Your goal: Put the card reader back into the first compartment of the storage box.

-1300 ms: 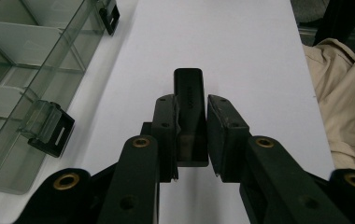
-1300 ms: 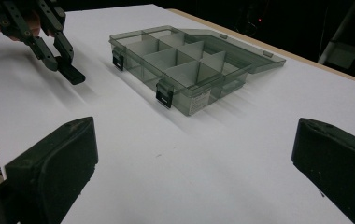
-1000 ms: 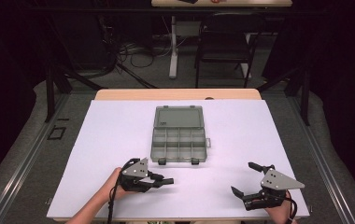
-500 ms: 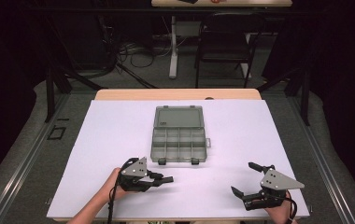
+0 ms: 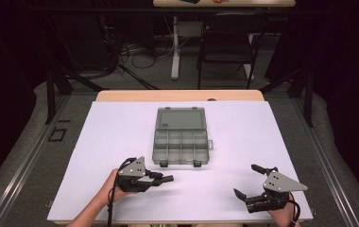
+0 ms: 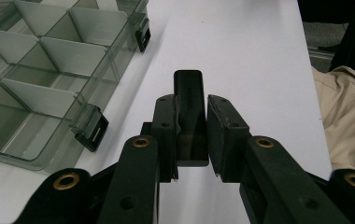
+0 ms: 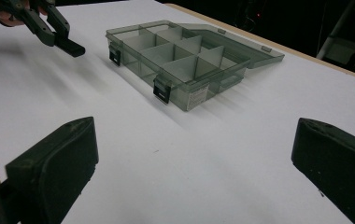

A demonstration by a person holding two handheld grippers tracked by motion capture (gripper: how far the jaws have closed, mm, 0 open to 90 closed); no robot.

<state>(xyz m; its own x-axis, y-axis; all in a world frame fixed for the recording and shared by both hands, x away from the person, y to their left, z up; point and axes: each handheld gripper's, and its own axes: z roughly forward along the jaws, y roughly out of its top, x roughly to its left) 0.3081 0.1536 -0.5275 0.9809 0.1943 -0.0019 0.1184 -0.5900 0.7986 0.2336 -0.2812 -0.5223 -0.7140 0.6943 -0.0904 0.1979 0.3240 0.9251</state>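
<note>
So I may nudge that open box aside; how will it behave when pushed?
The box looks like thin clear plastic with empty compartments, so probably light and apt to slide easily on the smooth white table. Its open lid lies flat behind, so a push there may flex the hinge rather than move the box.

Left gripper [image 5: 164,178] at 7 o'clock, level, pointing toward 3, jaws clamped on a small black block [image 6: 190,116]. Right gripper [image 5: 249,182] at 5 o'clock, jaws spread wide, empty, pointing toward 10.
</note>
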